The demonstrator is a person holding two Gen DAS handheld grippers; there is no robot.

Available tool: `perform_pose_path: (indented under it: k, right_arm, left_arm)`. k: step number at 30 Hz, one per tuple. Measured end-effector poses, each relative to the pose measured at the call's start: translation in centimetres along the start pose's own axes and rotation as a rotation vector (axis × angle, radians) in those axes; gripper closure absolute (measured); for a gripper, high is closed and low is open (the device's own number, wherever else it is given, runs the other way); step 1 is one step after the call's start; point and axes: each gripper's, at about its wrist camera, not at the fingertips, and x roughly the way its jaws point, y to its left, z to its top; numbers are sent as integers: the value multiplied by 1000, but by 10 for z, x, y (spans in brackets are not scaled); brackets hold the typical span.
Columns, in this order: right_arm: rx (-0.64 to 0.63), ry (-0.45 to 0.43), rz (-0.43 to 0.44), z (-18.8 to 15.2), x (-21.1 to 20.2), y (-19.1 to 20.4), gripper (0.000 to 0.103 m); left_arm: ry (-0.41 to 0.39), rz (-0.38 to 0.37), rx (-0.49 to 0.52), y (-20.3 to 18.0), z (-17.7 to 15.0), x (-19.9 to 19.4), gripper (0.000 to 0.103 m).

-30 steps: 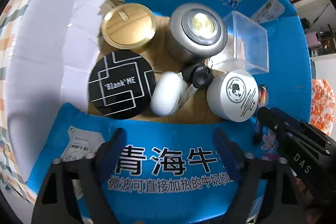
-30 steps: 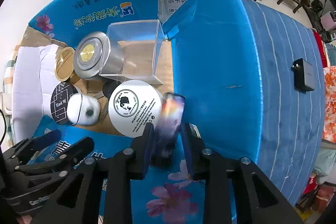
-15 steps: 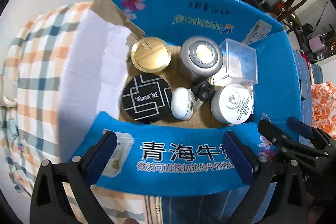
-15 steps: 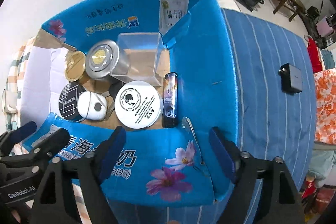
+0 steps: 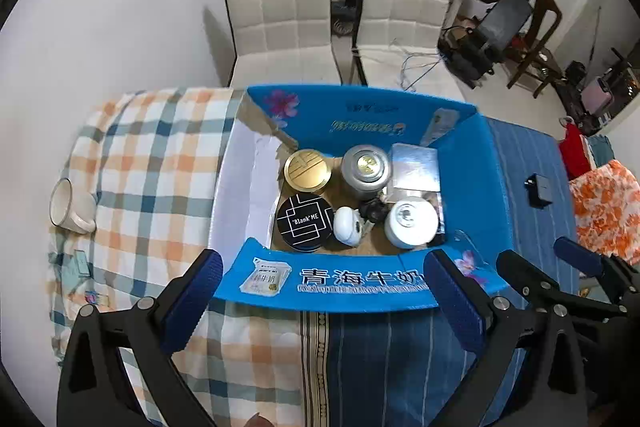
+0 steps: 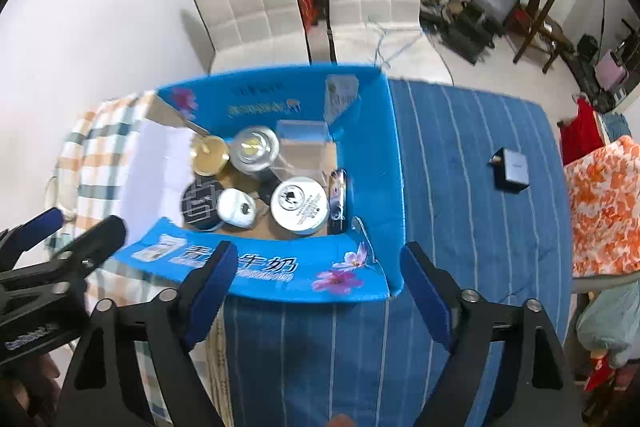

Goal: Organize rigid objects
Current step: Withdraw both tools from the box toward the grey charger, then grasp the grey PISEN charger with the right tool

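An open blue carton [image 5: 360,283] [image 6: 376,163] holds several rigid items: a gold-lidded jar [image 5: 307,169], a silver tin [image 5: 366,165], a clear plastic box [image 5: 414,167], a black round "Blank ME" tin [image 5: 305,221], a white egg-shaped case [image 5: 347,223], a white cream jar [image 5: 410,223] [image 6: 298,203] and a dark iridescent tube [image 6: 338,201] along the right wall. My left gripper [image 5: 320,299] hangs open above the carton's near flap, holding nothing. My right gripper [image 6: 316,287] is open too, empty, above the near right corner.
A white mug [image 5: 70,207] lies on the checked cloth [image 5: 140,167] left of the carton. A black charger [image 6: 512,169] rests on the blue striped cloth [image 6: 460,187] to the right. Two white chairs [image 5: 336,15] and gym gear stand behind the table.
My right gripper opened and let go of the dark tube, which now lies in the carton by the right wall. Both grippers have pulled up and back from the carton.
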Motion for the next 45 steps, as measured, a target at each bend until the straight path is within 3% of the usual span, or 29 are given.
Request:
perform_pose_path:
  k: [11, 22, 31, 40, 45]
  right_arm:
    - [-30, -102, 45, -20, -85, -10, 12]
    - [-6, -90, 75, -10, -91, -59, 12]
    - [188, 14, -21, 20, -28, -170, 12]
    - [316, 156, -129, 58, 95, -266, 12]
    - [390, 165, -160, 72, 149, -303, 12]
  left_arm:
    - [-98, 5, -2, -10, -15, -68, 0]
    - [-97, 10, -30, -52, -12, -67, 0]
    - [33, -57, -25, -109, 23, 4, 0]
    - [150, -33, -68, -137, 60, 99, 0]
    - [197, -19, -72, -148, 74, 142, 0]
